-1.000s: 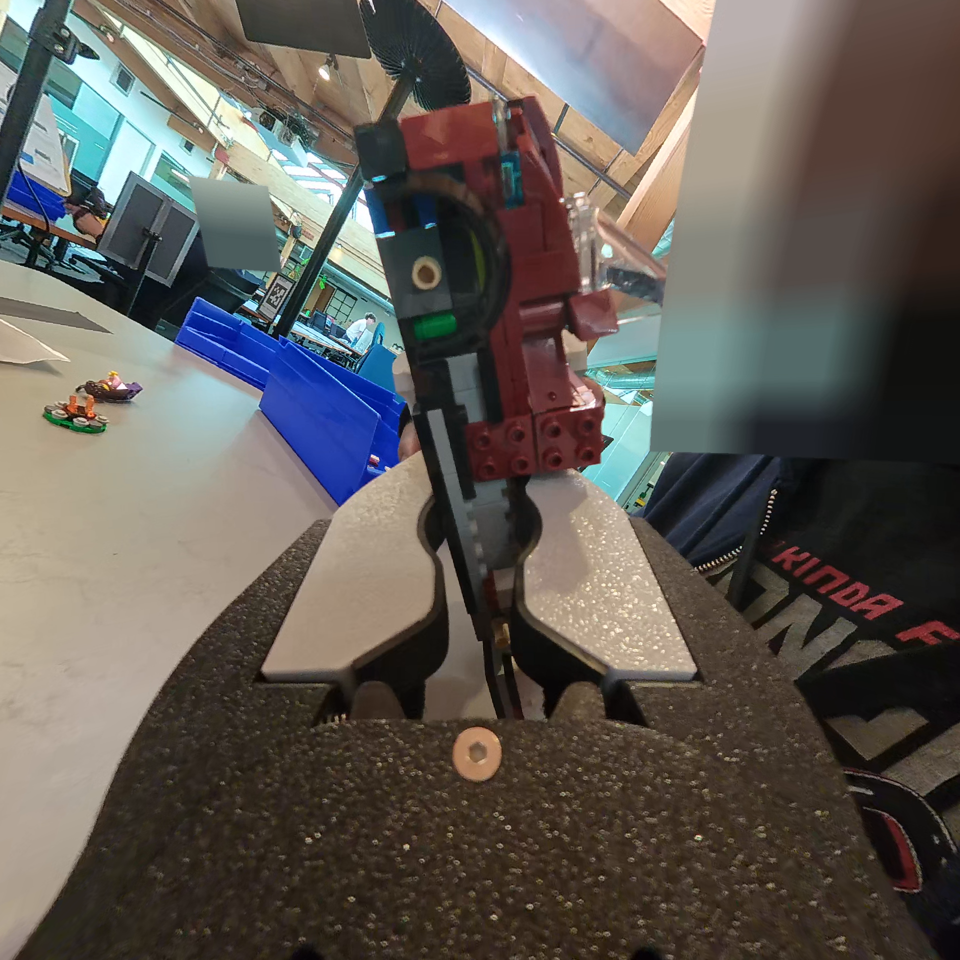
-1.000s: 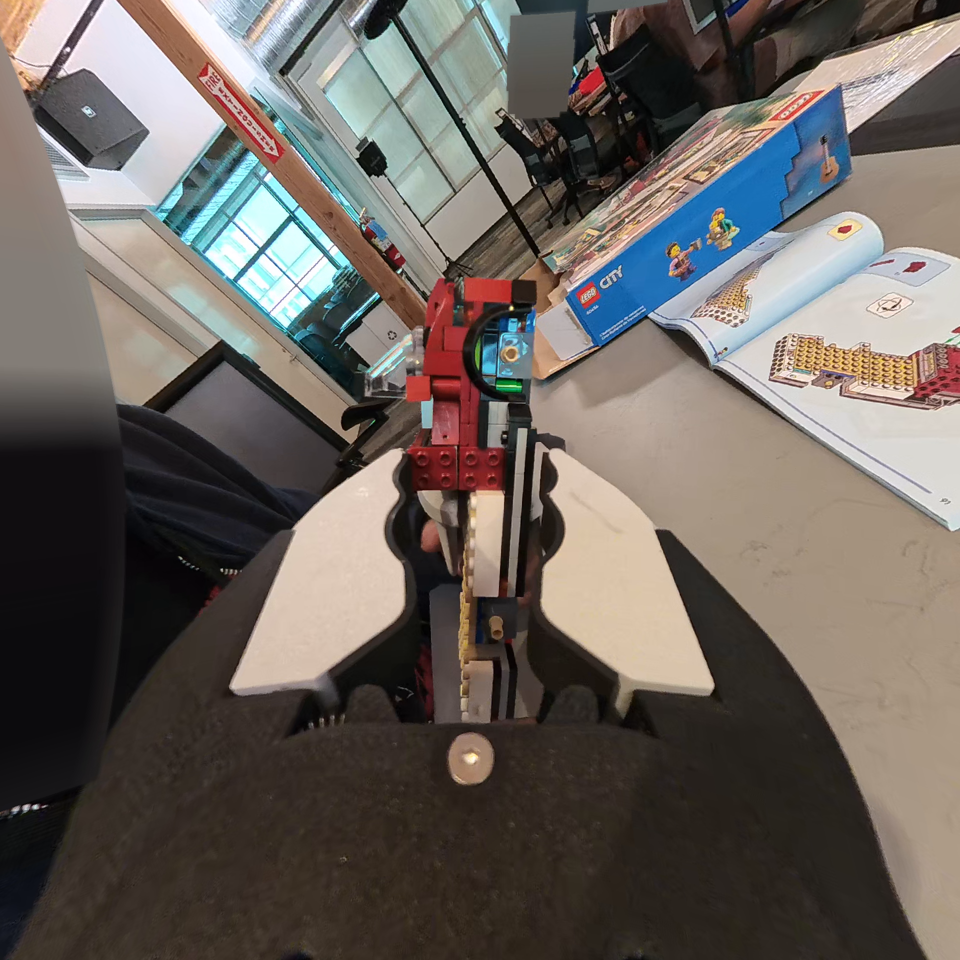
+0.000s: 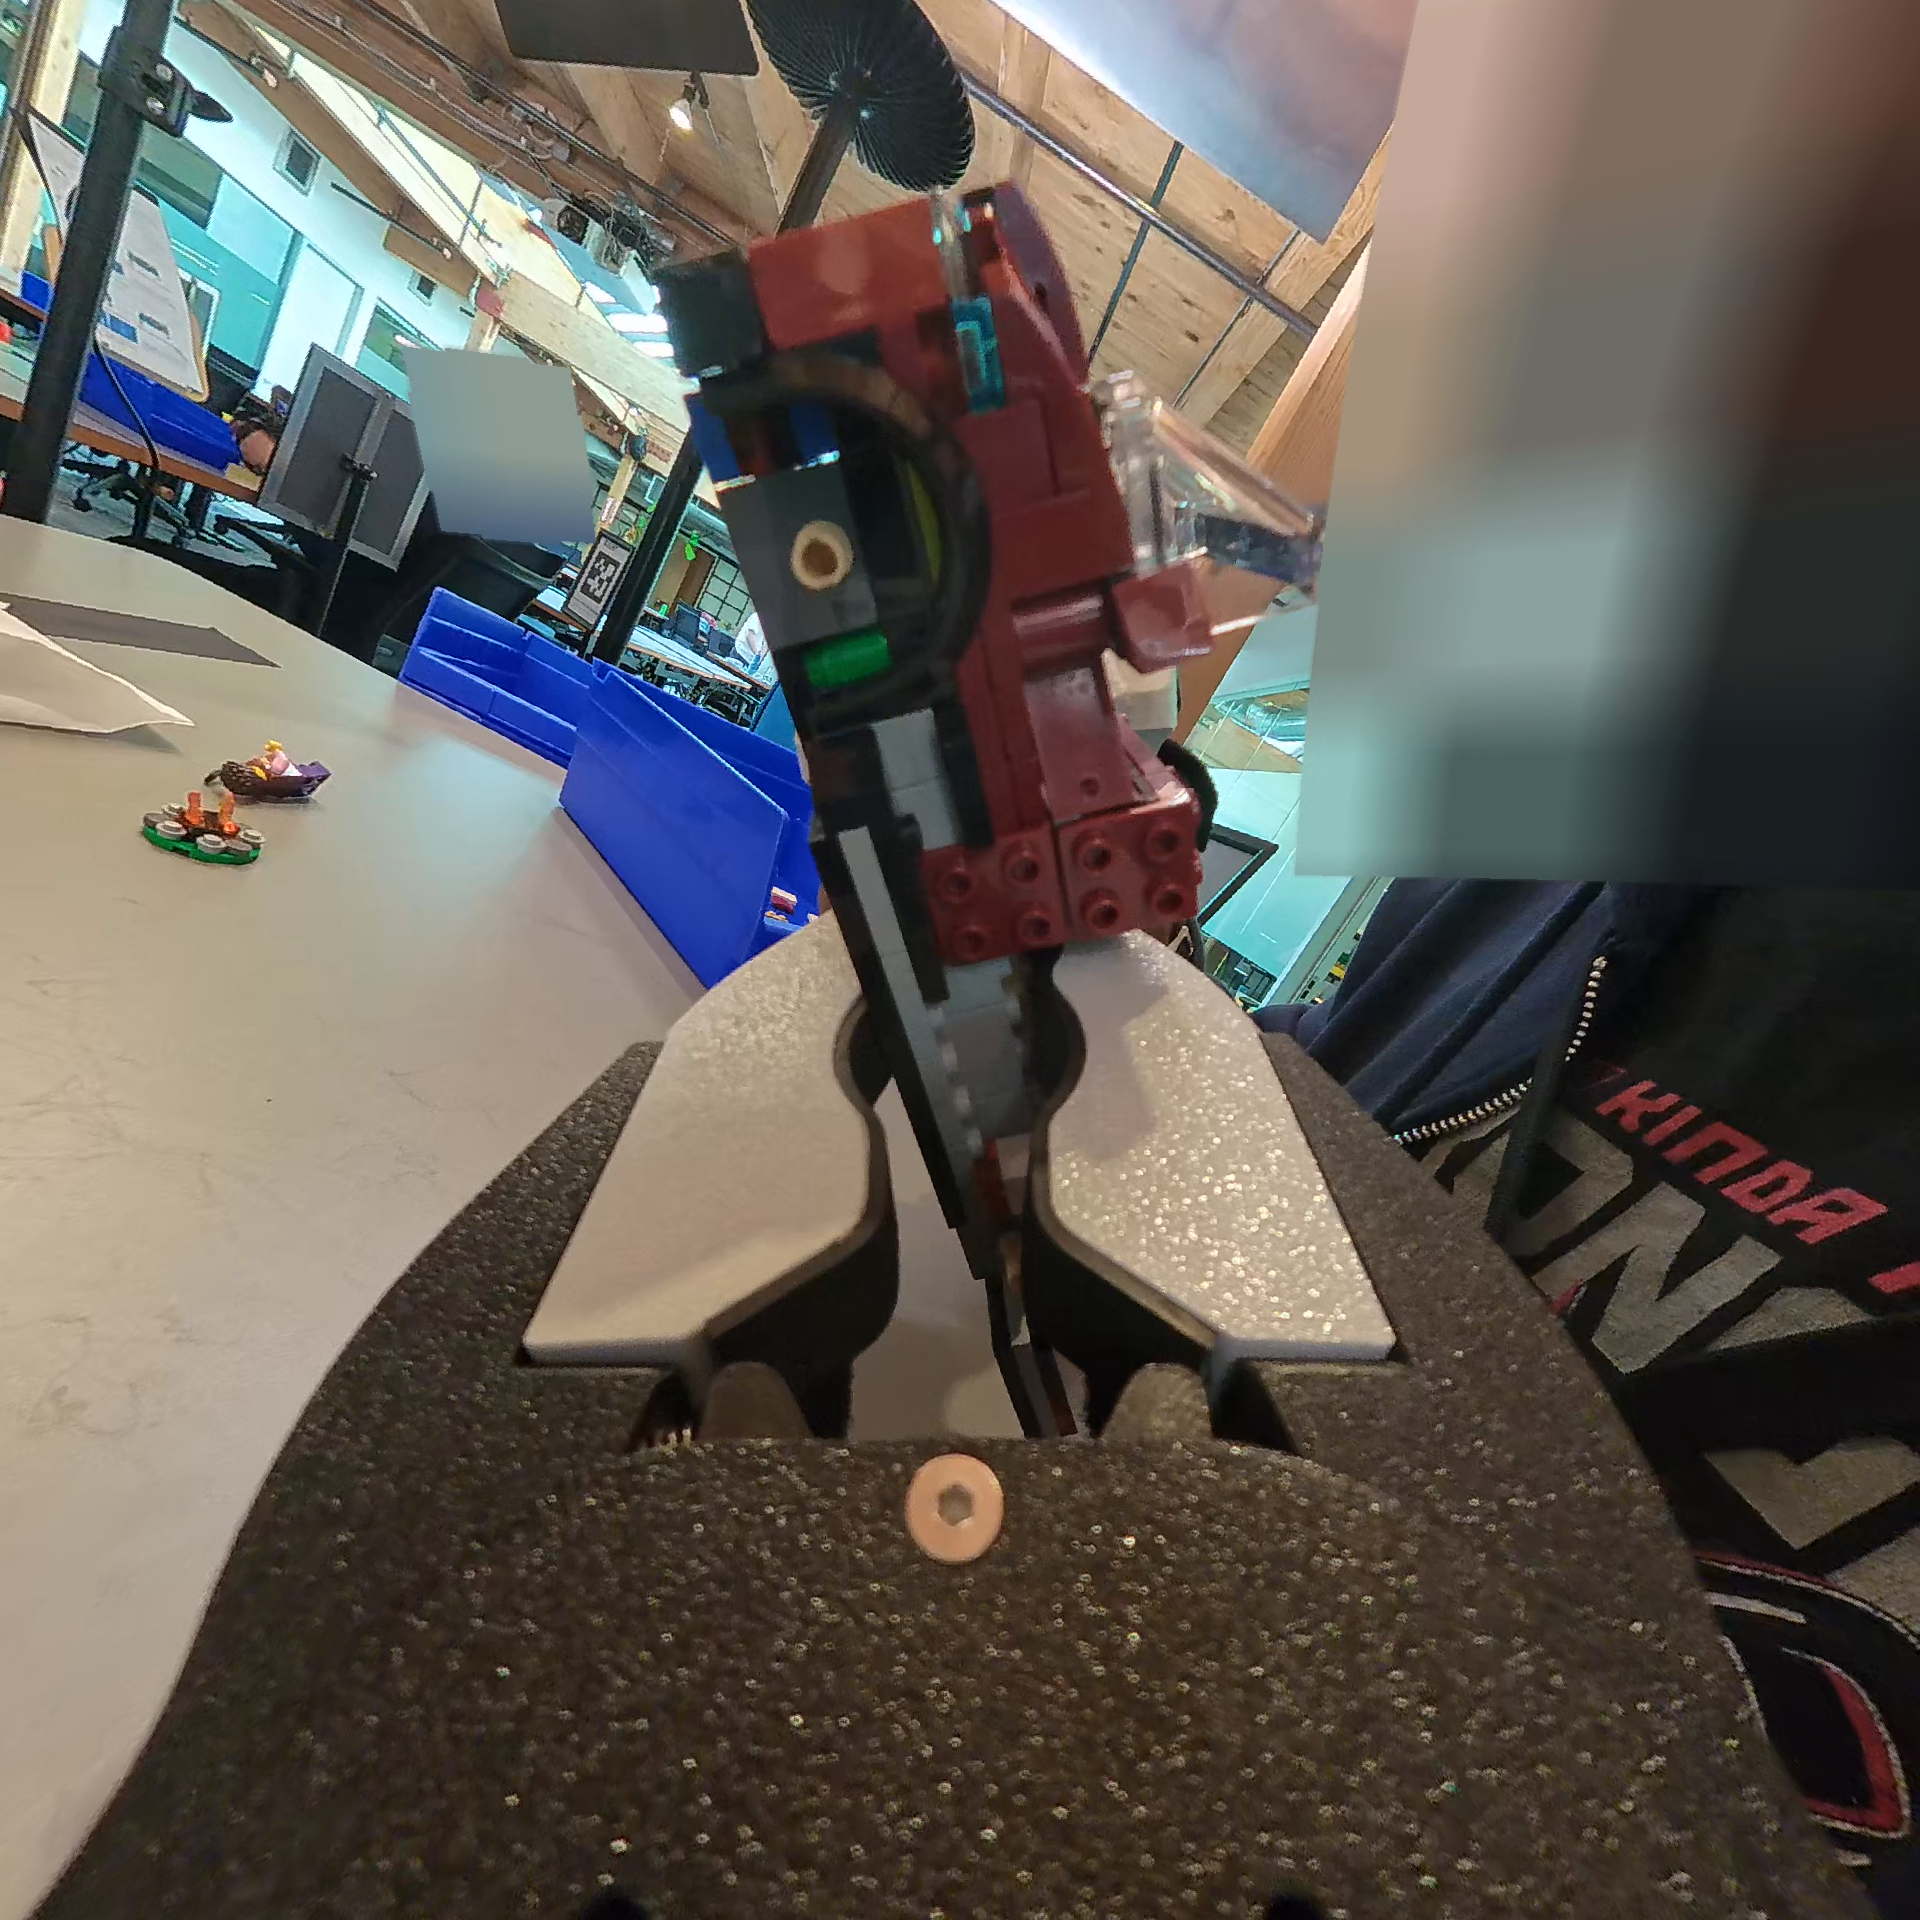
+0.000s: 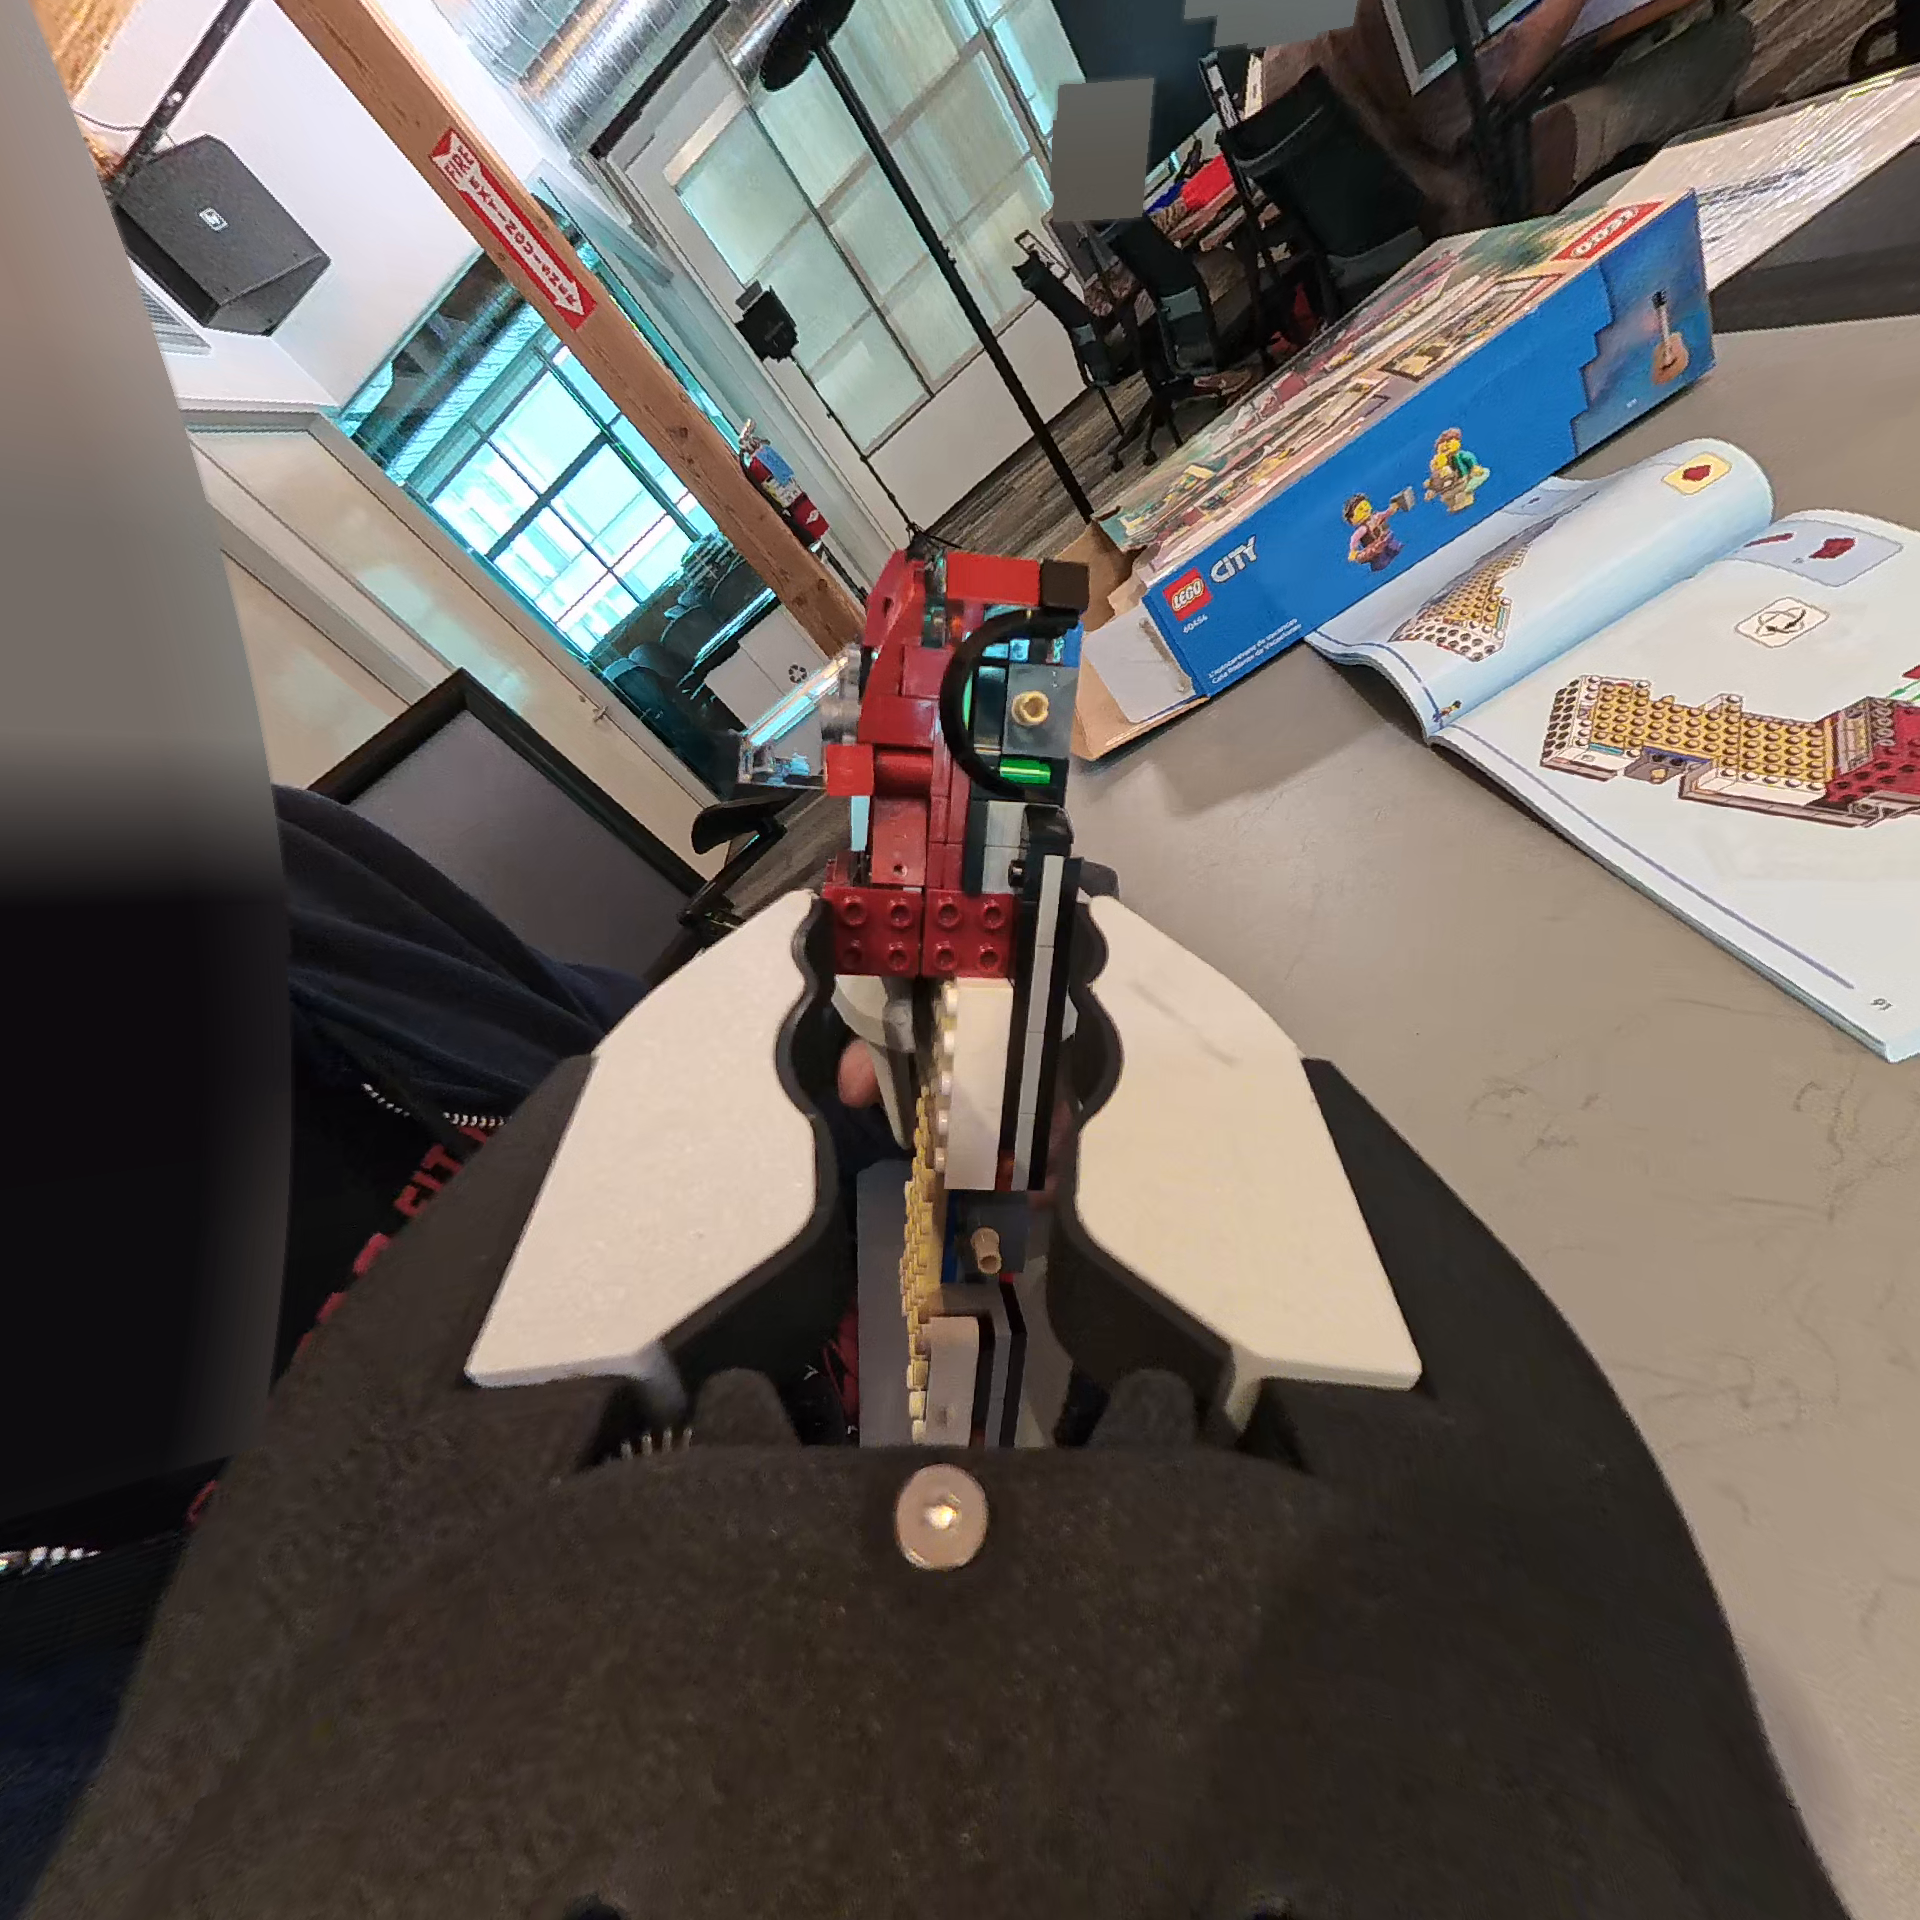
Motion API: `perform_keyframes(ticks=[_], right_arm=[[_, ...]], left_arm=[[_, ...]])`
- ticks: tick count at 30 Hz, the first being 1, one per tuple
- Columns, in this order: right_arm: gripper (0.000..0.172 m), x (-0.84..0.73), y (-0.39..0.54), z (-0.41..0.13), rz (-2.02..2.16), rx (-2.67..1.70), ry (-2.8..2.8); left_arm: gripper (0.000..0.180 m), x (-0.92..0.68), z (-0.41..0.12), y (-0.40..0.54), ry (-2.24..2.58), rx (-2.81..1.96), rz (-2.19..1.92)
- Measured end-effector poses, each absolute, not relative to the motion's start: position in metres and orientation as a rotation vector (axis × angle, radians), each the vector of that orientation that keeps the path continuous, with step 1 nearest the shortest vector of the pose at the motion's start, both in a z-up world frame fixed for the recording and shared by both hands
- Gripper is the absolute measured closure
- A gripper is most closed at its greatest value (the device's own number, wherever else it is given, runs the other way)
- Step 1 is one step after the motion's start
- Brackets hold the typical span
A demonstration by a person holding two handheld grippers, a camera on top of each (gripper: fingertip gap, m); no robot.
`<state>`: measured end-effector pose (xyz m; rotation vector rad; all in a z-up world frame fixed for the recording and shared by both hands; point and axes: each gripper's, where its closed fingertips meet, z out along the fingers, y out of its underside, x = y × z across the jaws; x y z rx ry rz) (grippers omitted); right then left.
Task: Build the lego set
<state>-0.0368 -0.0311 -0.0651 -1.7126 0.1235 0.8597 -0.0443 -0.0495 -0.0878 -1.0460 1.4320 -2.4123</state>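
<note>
Going L to R: grey table (image 3: 260, 1039) w/ two tiny brick builds (image 3: 203, 831), then blue bins (image 3: 665, 821), a few loose bricks in the near one. Left gripper (image 3: 961, 997) is clamped narrow on the flat plate edge of the dark red brick model (image 3: 997, 582), held upright off the table. Right gripper (image 4: 951, 935) is closed wider around the same model's studded red block. Imo keep both squeezes even, no twisting. Blue set box (image 4: 1434, 499) lies open-ended; contents not visible.

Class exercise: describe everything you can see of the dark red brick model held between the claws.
The dark red brick model looks like studded plastic: dark red body, black-and-grey plates, a black curved hose, a green stud, a tan pin, and a clear sloped panel on one side. It stands upright in the air above the grey table. The left claw and right claw both grip its lower plates.
</note>
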Motion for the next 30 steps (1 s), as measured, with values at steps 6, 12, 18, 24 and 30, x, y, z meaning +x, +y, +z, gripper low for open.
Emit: perform_keyframes(ticks=[6,12,18,24,30], right_arm=[[0.128,-0.036,-0.031,-0.067,0.883,-1.716,0.136],[0.128,-0.036,-0.032,-0.067,0.902,-1.708,0.145],[0.128,-0.034,-0.031,-0.068,0.879,-1.714,0.143],[0.123,-0.022,-0.029,-0.073,0.84,-1.708,0.23],[0.124,-0.002,-0.026,-0.088,0.772,-1.76,0.349]], left_arm=[[0.157,-0.044,-0.089,-0.05,1.442,-1.054,-2.402],[0.157,-0.044,-0.09,-0.05,1.449,-1.047,-2.386],[0.157,-0.041,-0.091,-0.049,1.428,-1.079,-2.421],[0.158,-0.031,-0.092,-0.034,1.252,-1.27,-2.543],[0.157,-0.015,-0.09,-0.015,0.868,-1.667,-2.814]])
